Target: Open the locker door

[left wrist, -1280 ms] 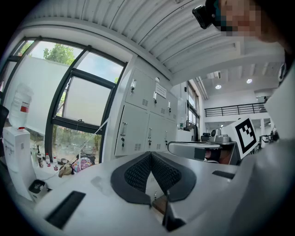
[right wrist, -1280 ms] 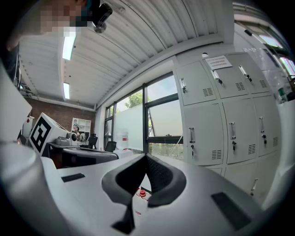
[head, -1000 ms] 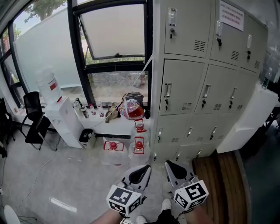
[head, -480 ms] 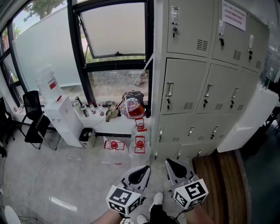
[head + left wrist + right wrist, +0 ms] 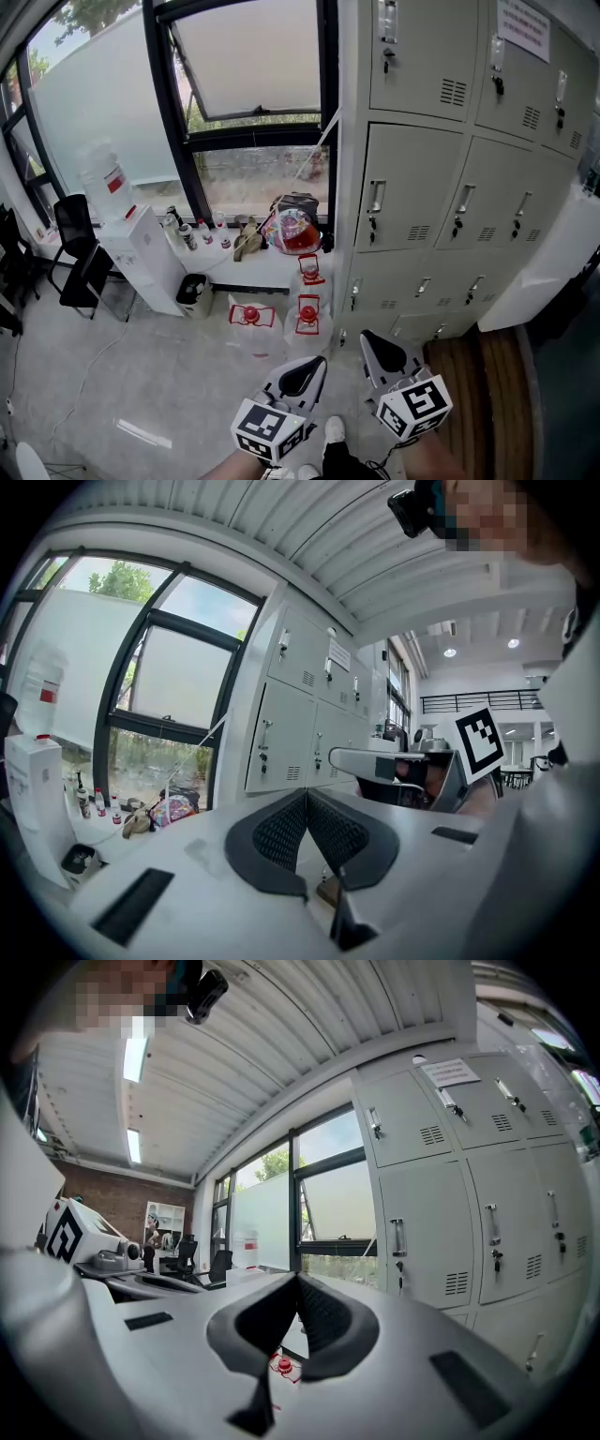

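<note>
Evidently the left hand-held gripper (image 5: 302, 373) and right hand-held gripper (image 5: 380, 352) are clenched empty (apart from the lockers (image 5: 412, 187)).

Daylight pours through the window (image 5: 248, 66) and lights the head view brightly and evenly; the frosted pane glows without harsh glare. The lockers (image 5: 412, 202) take soft, flat light, with only faint shadows at their handles. The pale floor (image 5: 112, 375) carries a small bright streak, possibly a reflection. Straight lines bow toward the edges. Both gripper views sit in a dark round vignette with strong fisheye bending. The left claw (image 5: 307, 794) and right claw (image 5: 298, 1279) loom soft and out of focus, and the ceiling lamps (image 5: 136, 1058) burn white.
</note>
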`<state>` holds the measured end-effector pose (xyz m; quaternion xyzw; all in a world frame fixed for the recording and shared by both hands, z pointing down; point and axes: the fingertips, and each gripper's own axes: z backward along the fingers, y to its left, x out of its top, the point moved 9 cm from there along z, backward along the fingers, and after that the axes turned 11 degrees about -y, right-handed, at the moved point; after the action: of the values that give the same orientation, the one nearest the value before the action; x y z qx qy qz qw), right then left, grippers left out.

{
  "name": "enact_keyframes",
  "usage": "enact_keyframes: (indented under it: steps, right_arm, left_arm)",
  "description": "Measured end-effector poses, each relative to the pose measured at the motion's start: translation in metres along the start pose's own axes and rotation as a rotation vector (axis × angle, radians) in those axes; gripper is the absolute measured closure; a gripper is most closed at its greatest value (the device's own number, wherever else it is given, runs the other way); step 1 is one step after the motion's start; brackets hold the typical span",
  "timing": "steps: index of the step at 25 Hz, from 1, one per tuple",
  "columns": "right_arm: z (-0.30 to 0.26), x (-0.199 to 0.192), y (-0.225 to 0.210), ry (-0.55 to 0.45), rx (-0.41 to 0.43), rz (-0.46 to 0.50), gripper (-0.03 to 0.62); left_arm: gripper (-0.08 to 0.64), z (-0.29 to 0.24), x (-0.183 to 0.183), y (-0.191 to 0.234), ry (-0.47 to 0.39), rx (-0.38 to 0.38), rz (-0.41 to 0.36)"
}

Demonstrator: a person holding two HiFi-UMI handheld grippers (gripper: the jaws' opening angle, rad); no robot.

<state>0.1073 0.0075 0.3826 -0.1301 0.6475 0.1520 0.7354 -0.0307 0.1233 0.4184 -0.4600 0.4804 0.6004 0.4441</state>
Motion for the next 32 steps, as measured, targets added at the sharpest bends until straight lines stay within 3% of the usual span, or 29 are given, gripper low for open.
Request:
enact_keyframes:
  steps: [17,32]
  right_arm:
    - [-0.085,-0.013,-0.085,0.018,-0.005,-0.008,0.538]
    - [-0.143,-0.030,-0.144,0.024,0.039,-0.035,0.538]
  left_arm:
    - [0.543,-0.099,-0.001,0.057,-0.007,0.001,0.011]
    - [0.543,-0.165,-0.007,0.088,0.017,0.017,-0.009]
